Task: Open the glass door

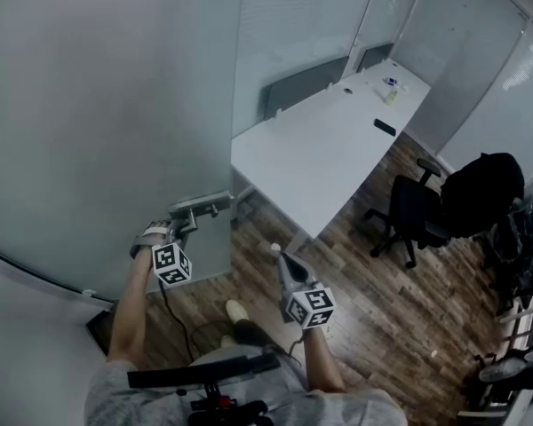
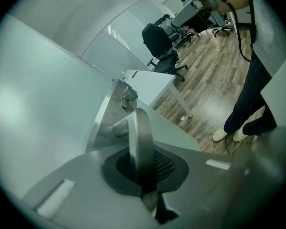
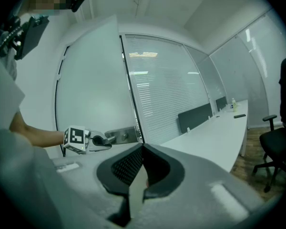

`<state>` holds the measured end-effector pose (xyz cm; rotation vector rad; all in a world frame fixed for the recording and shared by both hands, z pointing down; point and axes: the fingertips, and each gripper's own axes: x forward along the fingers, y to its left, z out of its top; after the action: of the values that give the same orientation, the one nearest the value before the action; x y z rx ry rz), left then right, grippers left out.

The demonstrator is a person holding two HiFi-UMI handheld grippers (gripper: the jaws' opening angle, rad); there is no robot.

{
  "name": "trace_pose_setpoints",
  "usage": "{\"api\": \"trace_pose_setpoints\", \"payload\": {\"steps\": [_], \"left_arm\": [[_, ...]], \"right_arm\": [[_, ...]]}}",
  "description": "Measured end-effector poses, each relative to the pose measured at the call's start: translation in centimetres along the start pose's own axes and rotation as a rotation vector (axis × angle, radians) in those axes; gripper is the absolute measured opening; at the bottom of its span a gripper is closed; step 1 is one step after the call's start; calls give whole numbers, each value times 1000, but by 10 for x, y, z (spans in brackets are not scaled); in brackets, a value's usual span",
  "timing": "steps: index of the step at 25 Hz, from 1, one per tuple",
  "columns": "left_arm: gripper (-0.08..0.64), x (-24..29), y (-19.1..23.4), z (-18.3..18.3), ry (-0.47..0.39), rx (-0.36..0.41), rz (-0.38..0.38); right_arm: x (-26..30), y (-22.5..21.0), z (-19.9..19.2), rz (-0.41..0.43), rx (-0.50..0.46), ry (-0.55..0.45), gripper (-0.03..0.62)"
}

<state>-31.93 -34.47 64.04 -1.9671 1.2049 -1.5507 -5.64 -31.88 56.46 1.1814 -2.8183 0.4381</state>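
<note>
The frosted glass door (image 1: 98,122) fills the left of the head view, standing at an angle to the glass wall (image 1: 284,34). A metal lock plate (image 1: 204,207) with a lever handle sits at its edge. My left gripper (image 1: 185,227) is shut on that handle. In the left gripper view the silver lever (image 2: 139,132) runs up between the closed pads of the left gripper (image 2: 143,168). My right gripper (image 1: 277,252) hangs beside the door over the wood floor, shut, with nothing in it. The right gripper view shows its jaws (image 3: 142,163) closed and the left gripper (image 3: 101,140) at the plate (image 3: 125,136).
A long white desk (image 1: 338,140) stretches away behind the glass wall line. A black office chair (image 1: 413,211) and a dark bag (image 1: 481,189) stand to the right. My shoe (image 1: 237,311) and a cable (image 1: 173,313) are on the wood floor below.
</note>
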Motion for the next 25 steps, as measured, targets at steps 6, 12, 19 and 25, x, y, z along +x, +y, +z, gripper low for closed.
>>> {"api": "trace_pose_setpoints", "payload": {"steps": [6, 12, 19, 25], "left_arm": [[2, -18, -20, 6, -13, 27, 6], [2, -34, -34, 12, -32, 47, 0], [2, -50, -49, 18, -42, 63, -13], [2, -64, -66, 22, -48, 76, -20]], "right_arm": [[-35, 9, -17, -38, 17, 0, 2], [-64, 16, -27, -80, 38, -10, 2], [-92, 14, -28, -113, 43, -13, 2], [-115, 7, -34, -134, 44, -21, 2]]}}
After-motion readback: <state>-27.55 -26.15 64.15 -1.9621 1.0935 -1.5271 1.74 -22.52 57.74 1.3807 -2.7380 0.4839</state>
